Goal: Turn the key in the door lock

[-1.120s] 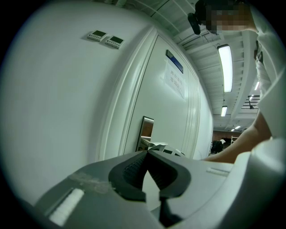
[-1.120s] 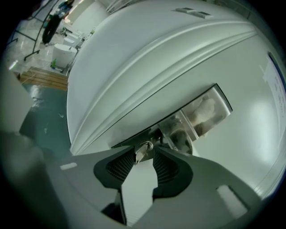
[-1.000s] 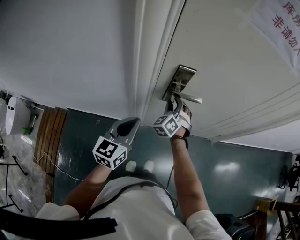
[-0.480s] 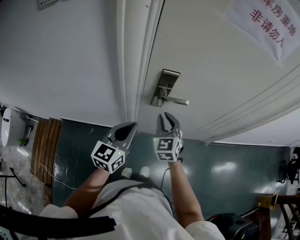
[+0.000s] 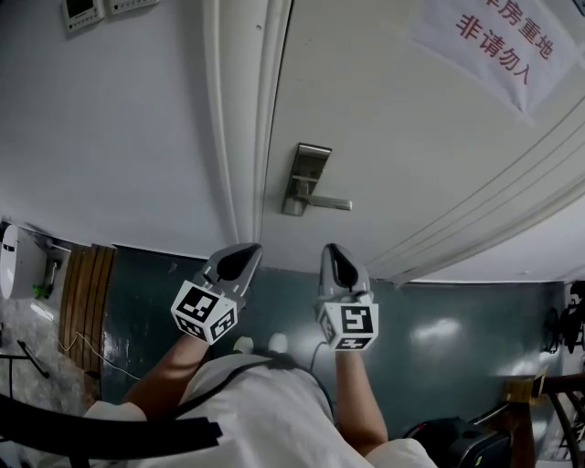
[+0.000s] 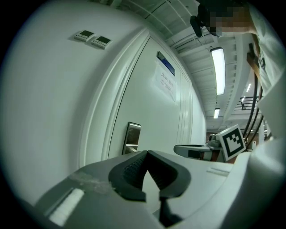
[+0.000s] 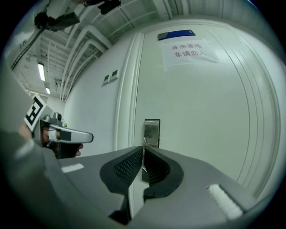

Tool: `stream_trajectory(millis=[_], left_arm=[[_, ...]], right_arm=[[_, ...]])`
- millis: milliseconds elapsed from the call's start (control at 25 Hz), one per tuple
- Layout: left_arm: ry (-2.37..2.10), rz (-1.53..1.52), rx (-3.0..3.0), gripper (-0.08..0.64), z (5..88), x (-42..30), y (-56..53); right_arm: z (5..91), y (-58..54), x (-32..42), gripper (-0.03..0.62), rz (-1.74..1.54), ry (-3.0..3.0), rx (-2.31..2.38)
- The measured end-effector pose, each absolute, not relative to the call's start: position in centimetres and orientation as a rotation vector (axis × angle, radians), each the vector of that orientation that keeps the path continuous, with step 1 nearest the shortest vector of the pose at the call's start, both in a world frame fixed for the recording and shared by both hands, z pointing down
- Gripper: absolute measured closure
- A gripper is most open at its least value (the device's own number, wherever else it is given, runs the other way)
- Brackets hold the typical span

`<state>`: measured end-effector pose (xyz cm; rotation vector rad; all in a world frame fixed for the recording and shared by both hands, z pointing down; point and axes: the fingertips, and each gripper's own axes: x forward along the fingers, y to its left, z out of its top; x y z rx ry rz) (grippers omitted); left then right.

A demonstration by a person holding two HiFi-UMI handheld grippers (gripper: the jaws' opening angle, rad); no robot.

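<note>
Door lock (image 5: 305, 179): untouched | right hand-held gripper (image 5: 333, 249): jaws just closed together, empty | left hand-held gripper (image 5: 249, 249): together, empty

My left claw (image 5: 243, 254) and right claw (image 5: 335, 252) sit side by side before the door (image 5: 411, 137), well apart from it, the right one's jaws just drawn together on nothing. The lock plate (image 5: 306, 174) sits on the door beside the door frame (image 5: 239, 119), its lever handle (image 5: 334, 203) pointing right; a notice (image 5: 484, 41) hangs upper right, wall panels (image 5: 80, 11) left of the frame

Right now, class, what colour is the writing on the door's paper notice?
Red, on the white notice; clearest in the head view.
</note>
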<state>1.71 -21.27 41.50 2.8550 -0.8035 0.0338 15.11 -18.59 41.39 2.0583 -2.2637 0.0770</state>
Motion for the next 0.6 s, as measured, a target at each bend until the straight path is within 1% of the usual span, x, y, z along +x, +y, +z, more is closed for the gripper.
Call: stream_trajectory(millis=[240, 600], left_arm=[[-0.83, 0.004, 2.876, 0.555, 39.8, 0.9, -21.2], [-0.857, -0.022, 2.875, 0.555, 39.0, 0.6, -21.4]], right_arm=[[40.3, -15.9, 16.4, 0.583, 0.182, -2.326, 2.151], [39.0, -14.9, 17.0, 0.584, 0.181, -2.379, 2.171]])
